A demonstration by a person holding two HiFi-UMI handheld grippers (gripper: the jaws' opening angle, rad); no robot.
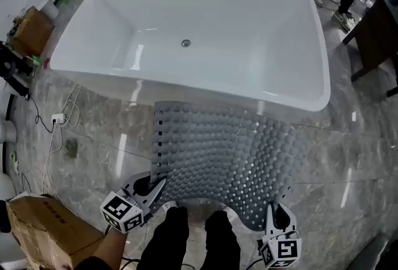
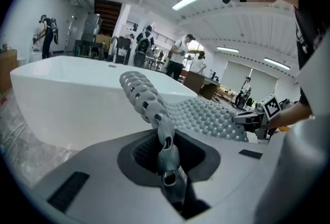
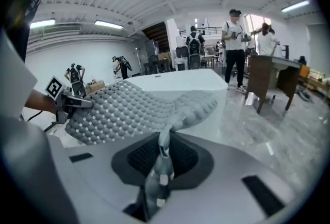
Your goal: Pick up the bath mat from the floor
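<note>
The grey knobbly bath mat [image 1: 227, 157] hangs stretched between both grippers, off the floor, its far edge by the white bathtub [image 1: 193, 26]. My left gripper [image 1: 155, 190] is shut on the mat's near left corner; in the left gripper view the mat's perforated edge [image 2: 147, 101] runs pinched between the jaws [image 2: 167, 161]. My right gripper [image 1: 272, 213] is shut on the near right corner; in the right gripper view the mat [image 3: 124, 109] rises from the jaws [image 3: 161, 158] and spreads left toward the other gripper [image 3: 69, 99].
The grey marble floor [image 1: 348, 157] surrounds the tub. A cardboard box [image 1: 46, 231] sits at lower left, cables and a socket [image 1: 58, 118] lie at left. The person's legs [image 1: 193, 241] stand between the grippers. A dark desk [image 1: 379, 32] and people stand at right.
</note>
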